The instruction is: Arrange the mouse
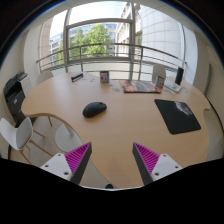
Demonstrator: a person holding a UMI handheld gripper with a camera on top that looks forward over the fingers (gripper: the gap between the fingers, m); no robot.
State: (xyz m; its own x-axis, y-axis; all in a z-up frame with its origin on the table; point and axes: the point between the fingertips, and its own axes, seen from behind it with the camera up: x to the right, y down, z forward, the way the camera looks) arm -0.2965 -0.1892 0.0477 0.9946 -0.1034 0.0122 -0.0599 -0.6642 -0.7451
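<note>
A black computer mouse lies on the round wooden table, left of centre. A black mouse mat lies at the table's right side, well apart from the mouse. My gripper hovers above the near part of the table, well short of the mouse. Its fingers with magenta pads are spread wide, with nothing between them.
A magazine and small items lie along the table's far edge. A black speaker stands at the far right. White chairs stand at the left. A black office chair is further left. Large windows are behind.
</note>
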